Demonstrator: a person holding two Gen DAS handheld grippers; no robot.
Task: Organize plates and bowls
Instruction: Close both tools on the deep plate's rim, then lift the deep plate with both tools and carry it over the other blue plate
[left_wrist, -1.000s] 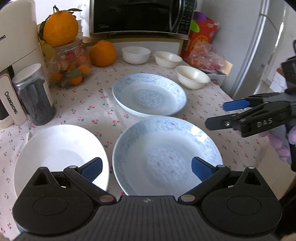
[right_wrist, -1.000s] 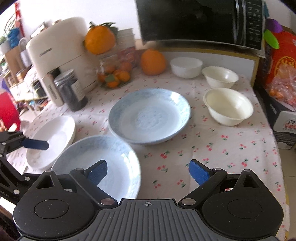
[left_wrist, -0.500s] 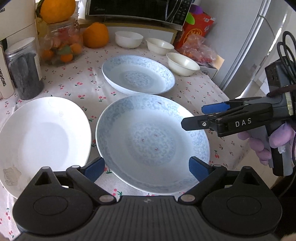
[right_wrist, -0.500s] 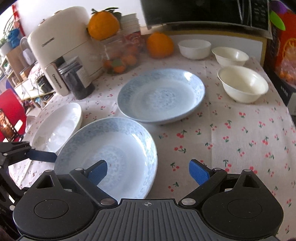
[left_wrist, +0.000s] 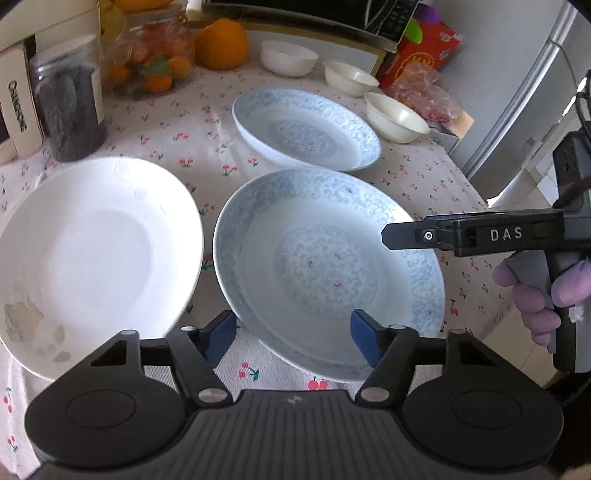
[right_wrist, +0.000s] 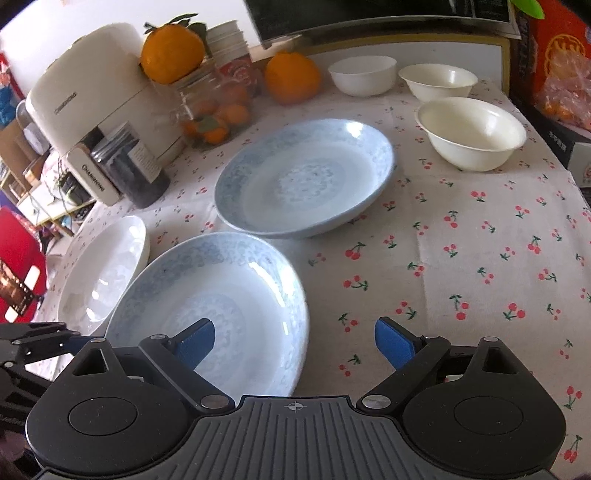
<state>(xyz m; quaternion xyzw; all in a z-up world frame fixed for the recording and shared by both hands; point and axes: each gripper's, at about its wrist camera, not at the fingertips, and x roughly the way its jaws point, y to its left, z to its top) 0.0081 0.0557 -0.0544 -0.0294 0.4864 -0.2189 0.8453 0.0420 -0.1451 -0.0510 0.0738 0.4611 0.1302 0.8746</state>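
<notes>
A near blue-patterned plate lies at the table's front, a second blue plate behind it, and a white plate to its left. Three white bowls stand at the back right. My left gripper is open and empty over the near blue plate's front rim. My right gripper is open and empty over that plate's right edge; it also shows side-on in the left wrist view.
A cherry-print cloth covers the table. At the back left stand a white appliance, a dark jar, a fruit jar with an orange on top and a loose orange. A microwave and red packages stand behind.
Both grippers have moved closer and lower toward the near blue plate, which now looms larger in both views. The right gripper's jaws now look side-on from the left. Nothing was grasped.
</notes>
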